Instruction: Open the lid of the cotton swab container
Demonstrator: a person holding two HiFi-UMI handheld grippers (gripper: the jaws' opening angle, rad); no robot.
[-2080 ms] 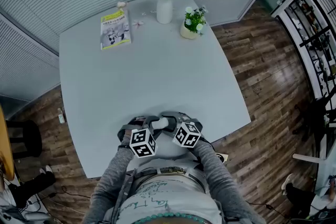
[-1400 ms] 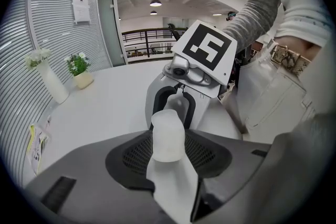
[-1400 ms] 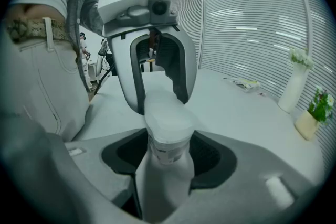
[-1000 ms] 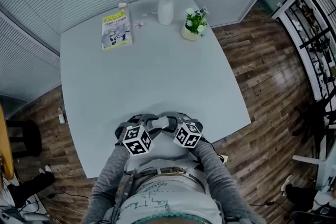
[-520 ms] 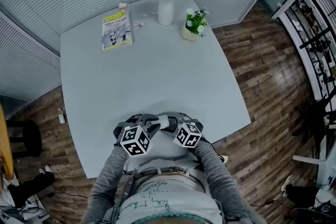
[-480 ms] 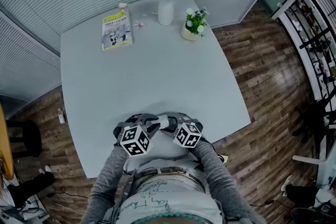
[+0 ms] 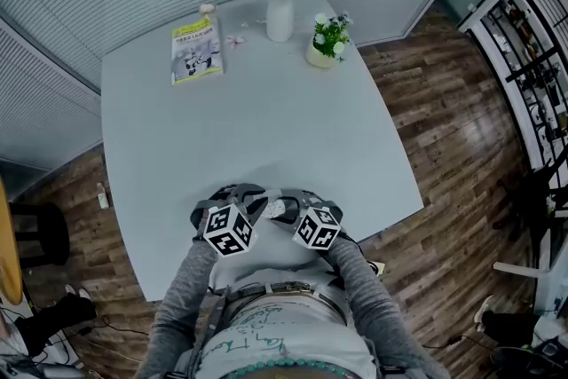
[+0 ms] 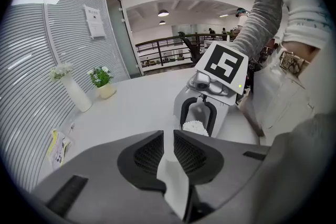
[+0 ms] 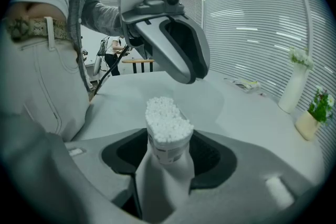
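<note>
Cotton swab container [image 9: 167, 150] uncovered, clamped in right gripper [image 9: 168, 136], left gripper [image 8: 169, 140] jaws just closed on thin pale lid [image 8: 176, 186]

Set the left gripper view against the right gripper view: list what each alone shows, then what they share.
Left gripper view only: the thin pale lid pinched in the left hand-held gripper, whose jaws have just been closing on it, and a wall notice.
Right gripper view only: the labelled side of the cotton swab container, clamped by the right hand-held gripper.
Both: the opposite gripper, the bare swab tips, the table, vase, potted plant and booklet.
</note>
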